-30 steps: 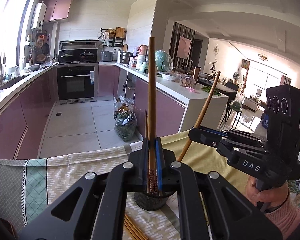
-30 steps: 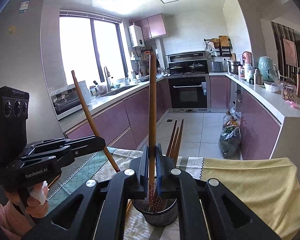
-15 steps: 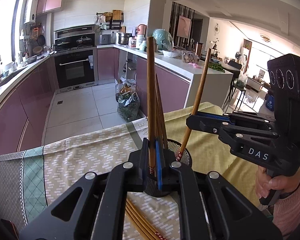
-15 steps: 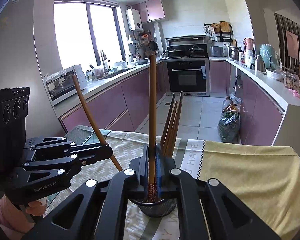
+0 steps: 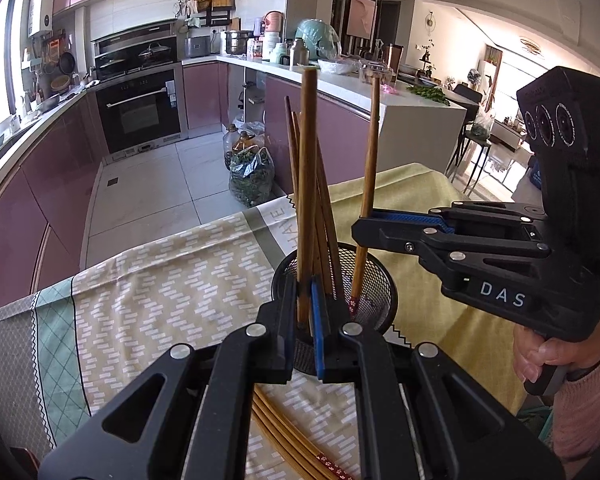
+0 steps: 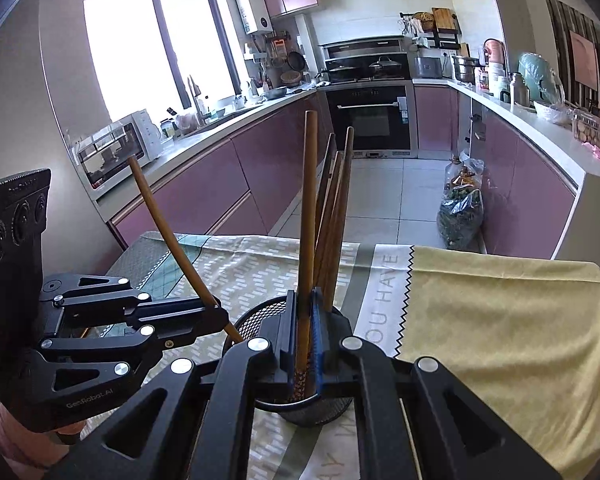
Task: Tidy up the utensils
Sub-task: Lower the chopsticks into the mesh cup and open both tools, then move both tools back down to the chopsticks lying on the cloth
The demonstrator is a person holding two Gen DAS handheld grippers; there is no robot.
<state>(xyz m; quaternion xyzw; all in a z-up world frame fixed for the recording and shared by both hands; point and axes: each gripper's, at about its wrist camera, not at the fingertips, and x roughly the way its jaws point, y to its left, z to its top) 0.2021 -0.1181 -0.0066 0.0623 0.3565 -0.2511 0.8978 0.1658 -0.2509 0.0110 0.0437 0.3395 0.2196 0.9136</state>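
My left gripper (image 5: 305, 312) pinches one upright chopstick (image 5: 307, 184), its lower end inside the black mesh cup (image 5: 374, 280) on the tablecloth (image 5: 172, 280). My right gripper (image 6: 304, 332) clamps another chopstick (image 6: 307, 216), its patterned tip seemingly below the cup's rim. Several chopsticks (image 5: 324, 216) already stand in the cup; more loose ones (image 5: 284, 440) lie near me.

Brown wooden chopsticks (image 5: 306, 184) stand in a black wire-mesh cup (image 5: 374, 276). The patterned cotton tablecloth (image 5: 172, 280) shows beige zigzags, green diamonds and plain yellow.
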